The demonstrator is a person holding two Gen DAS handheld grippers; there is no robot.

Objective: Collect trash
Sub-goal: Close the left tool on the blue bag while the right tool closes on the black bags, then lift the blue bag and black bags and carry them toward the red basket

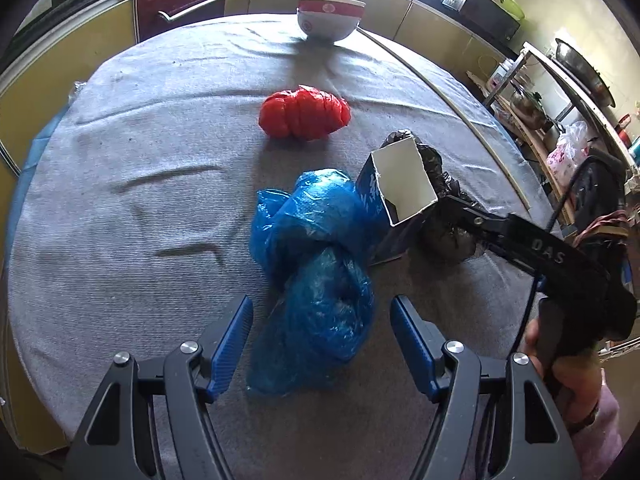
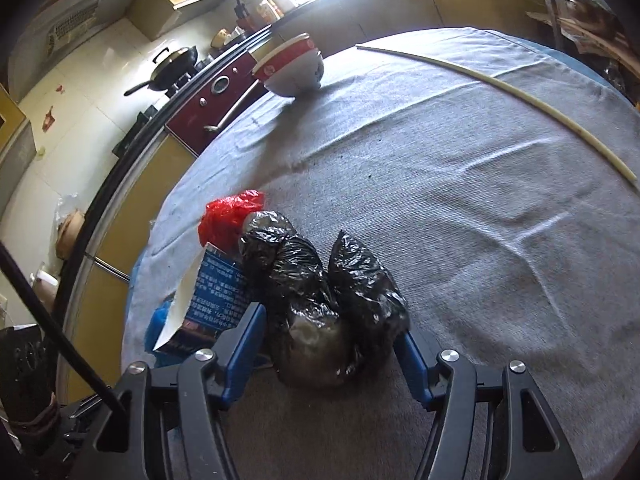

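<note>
Blue bag [image 1: 316,280]: lower centre, between left gripper [image 1: 322,344] jaws, which stand apart, not pressing. Black bag [image 2: 328,308]: lower centre, right gripper [image 2: 330,344] astride, pads apparently not clamped. Carton [image 2: 208,304], red bag [image 1: 304,111], bowl [image 1: 331,18]: on table [image 1: 120,160]. Nothing collected yet; four pieces remain.

From my seat the bench [image 1: 120,184] wears a matt, ribbed grey cloth, rumpled into soft creases. The blue bag [image 1: 316,264], red bag [image 1: 304,112] and black bag [image 2: 332,292] are all thin crinkled plastic film (the black one glossiest), while the box [image 1: 400,184] is printed card, plain matt white inside. The bowl [image 1: 330,16] looks like smooth glazed ceramic.
</note>
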